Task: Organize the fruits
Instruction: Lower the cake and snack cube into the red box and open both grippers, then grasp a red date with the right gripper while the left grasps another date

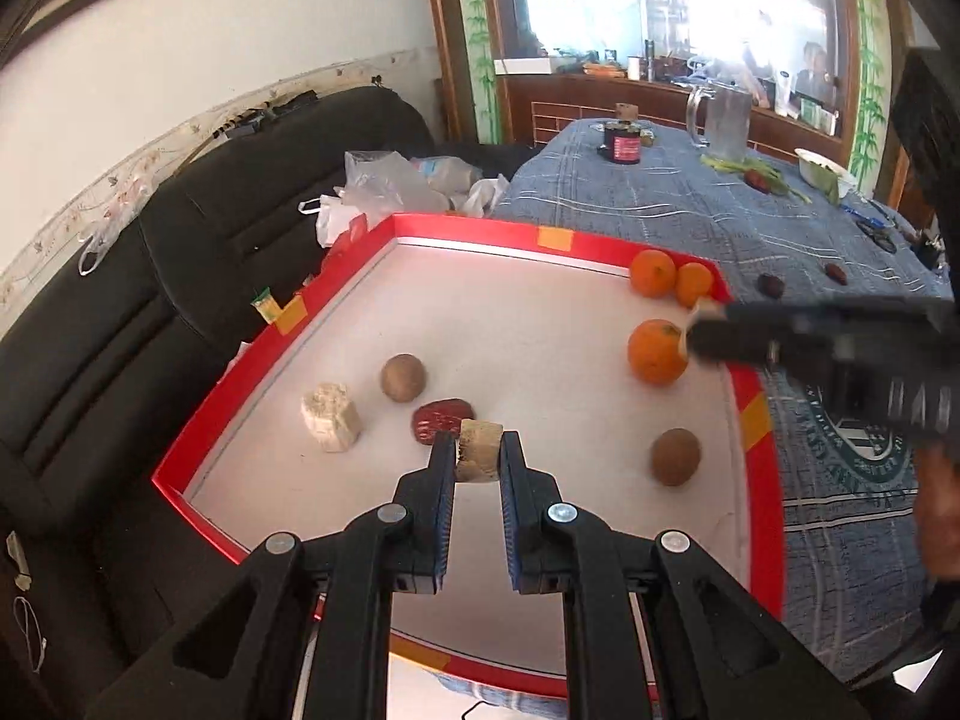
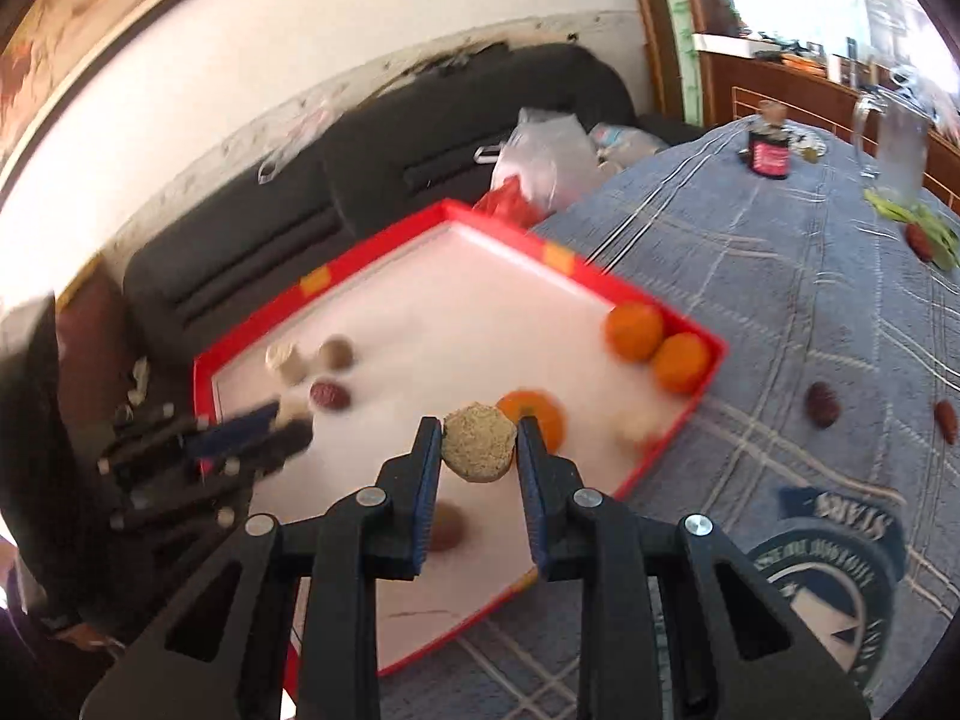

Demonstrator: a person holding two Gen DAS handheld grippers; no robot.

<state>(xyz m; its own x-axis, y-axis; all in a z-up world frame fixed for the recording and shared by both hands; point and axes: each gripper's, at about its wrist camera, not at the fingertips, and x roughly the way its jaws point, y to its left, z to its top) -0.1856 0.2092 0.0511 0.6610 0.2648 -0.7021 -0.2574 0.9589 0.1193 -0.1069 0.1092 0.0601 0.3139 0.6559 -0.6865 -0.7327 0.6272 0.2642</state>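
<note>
A red-rimmed tray (image 1: 480, 234) with a white floor lies on the table. Inside it are three oranges (image 1: 653, 272), two brown round fruits (image 1: 403, 377), a red date (image 1: 442, 418) and a beige chunk (image 1: 330, 425). My left gripper (image 1: 478, 447) is shut on a tan block (image 1: 478, 459) just above the tray floor, near the date. My right gripper (image 2: 479, 438) is shut on a round beige lump (image 2: 479, 447) over the tray (image 2: 384, 246), in front of an orange (image 2: 543, 414). The left wrist view shows it blurred beside the near orange (image 1: 657, 351).
A blue checked cloth (image 1: 690, 210) covers the table, with two dark dates (image 1: 771, 285) lying on it right of the tray. Farther back stand a black jar (image 1: 622, 144), a glass pitcher (image 1: 726, 120) and a bowl (image 1: 825, 171). A black sofa (image 1: 240, 228) with plastic bags (image 1: 384, 186) lies left.
</note>
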